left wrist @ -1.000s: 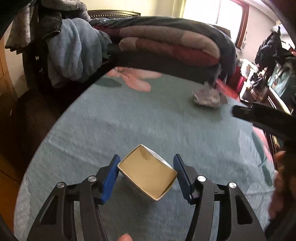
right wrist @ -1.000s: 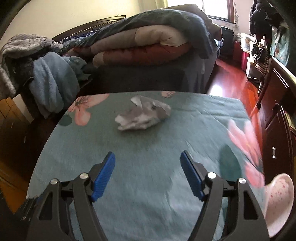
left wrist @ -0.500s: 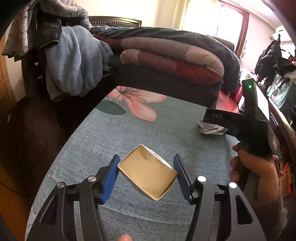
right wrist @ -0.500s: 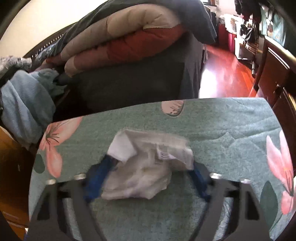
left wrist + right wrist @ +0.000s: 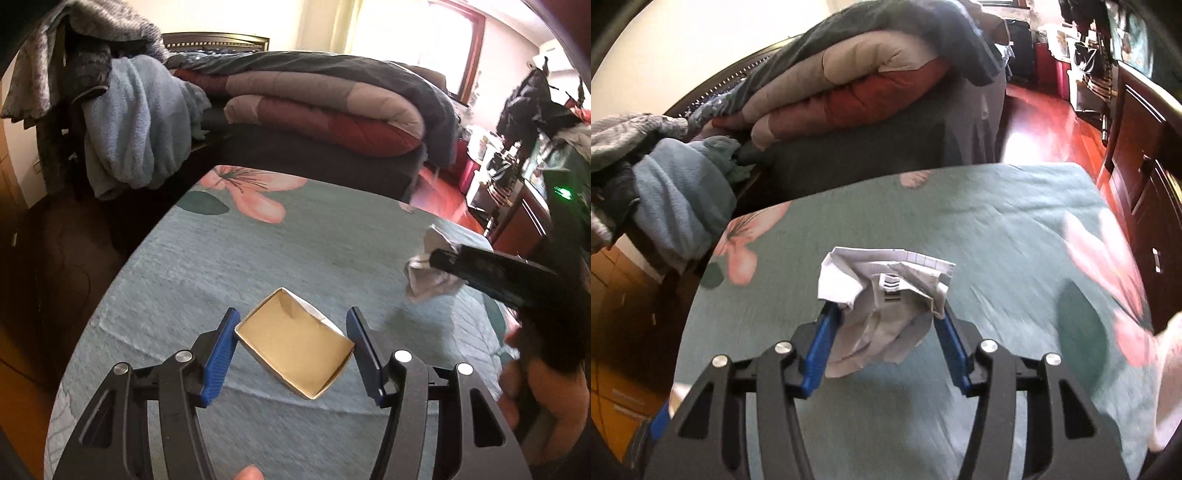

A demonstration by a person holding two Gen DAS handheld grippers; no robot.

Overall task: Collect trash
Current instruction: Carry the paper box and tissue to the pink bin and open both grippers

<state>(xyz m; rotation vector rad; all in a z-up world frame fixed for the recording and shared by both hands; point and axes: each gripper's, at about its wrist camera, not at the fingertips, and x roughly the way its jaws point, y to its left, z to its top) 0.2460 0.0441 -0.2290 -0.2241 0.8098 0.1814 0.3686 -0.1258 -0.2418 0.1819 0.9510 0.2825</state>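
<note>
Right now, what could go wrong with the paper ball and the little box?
The right claw is closing on the crumpled paper, which bulges past the tips, so it might slip out. The left claw holds the open paper box by two corners; it could twist or crush, so the paper might miss.

Matt brown cardboard inside the open box (image 5: 295, 345), white paper outside. Creased, printed paper in the crumpled wad (image 5: 886, 306). Woven matt cloth on the floral tablecloth (image 5: 229, 258); glossy red wood floor (image 5: 1045, 136) at one o'clock.
</note>
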